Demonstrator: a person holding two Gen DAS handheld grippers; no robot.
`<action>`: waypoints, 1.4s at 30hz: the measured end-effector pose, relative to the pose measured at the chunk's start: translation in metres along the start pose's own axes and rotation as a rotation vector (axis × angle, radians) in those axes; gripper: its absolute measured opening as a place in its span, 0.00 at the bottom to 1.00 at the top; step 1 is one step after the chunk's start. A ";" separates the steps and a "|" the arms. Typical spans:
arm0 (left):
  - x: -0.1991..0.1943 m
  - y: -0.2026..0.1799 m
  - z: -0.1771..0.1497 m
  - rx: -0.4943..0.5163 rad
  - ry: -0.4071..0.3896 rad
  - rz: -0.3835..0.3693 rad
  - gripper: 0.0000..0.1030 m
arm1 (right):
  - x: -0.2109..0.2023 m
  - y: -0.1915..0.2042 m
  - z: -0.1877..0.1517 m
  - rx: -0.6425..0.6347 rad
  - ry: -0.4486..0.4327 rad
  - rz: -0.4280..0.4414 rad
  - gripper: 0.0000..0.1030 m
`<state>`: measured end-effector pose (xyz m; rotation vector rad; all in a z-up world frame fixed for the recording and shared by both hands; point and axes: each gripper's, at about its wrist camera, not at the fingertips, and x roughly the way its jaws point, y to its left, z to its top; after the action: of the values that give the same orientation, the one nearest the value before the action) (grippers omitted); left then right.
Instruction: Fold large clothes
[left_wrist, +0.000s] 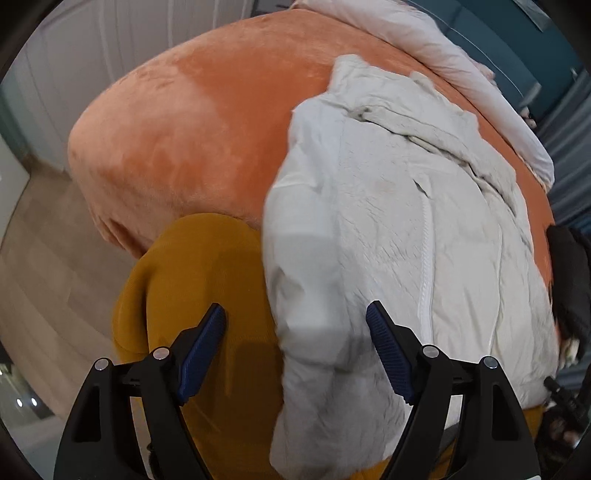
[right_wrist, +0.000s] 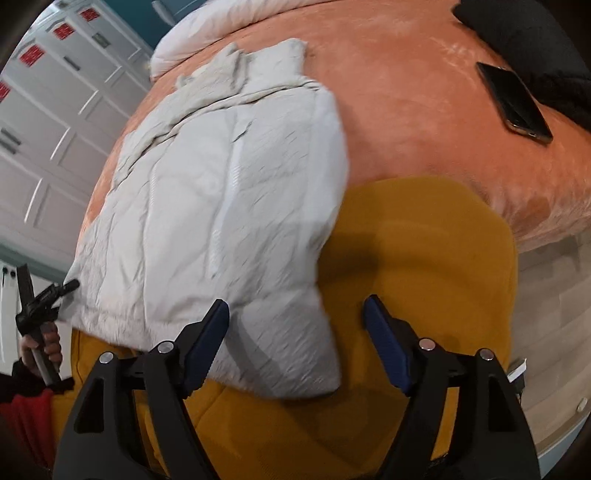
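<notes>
Bed under an orange plush cover, bearing a pale padded jacket laid flat, its near edge overhanging a mustard garment at the bed's front edge. Black phone lies well apart on the cover. Left tongs and right tongs both stand wide open above the jacket's near edge, gripping nothing.

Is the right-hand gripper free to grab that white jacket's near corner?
Probably yes: the right gripper is open, and the white jacket has its corner lying between the pads with nothing covering it.
</notes>
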<state>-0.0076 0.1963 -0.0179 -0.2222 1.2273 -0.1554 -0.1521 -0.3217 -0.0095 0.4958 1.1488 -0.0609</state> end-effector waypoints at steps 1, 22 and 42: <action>0.000 -0.002 -0.002 0.005 0.002 -0.002 0.74 | 0.000 0.004 -0.001 -0.018 0.004 0.000 0.72; -0.119 -0.040 -0.018 0.261 -0.073 -0.152 0.08 | -0.075 0.061 0.003 -0.353 0.033 0.092 0.14; -0.142 -0.083 0.158 0.049 -0.428 -0.203 0.09 | -0.118 0.071 0.184 -0.086 -0.472 0.210 0.14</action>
<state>0.0948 0.1631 0.1831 -0.3190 0.7738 -0.2972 -0.0233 -0.3568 0.1776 0.4906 0.6319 0.0521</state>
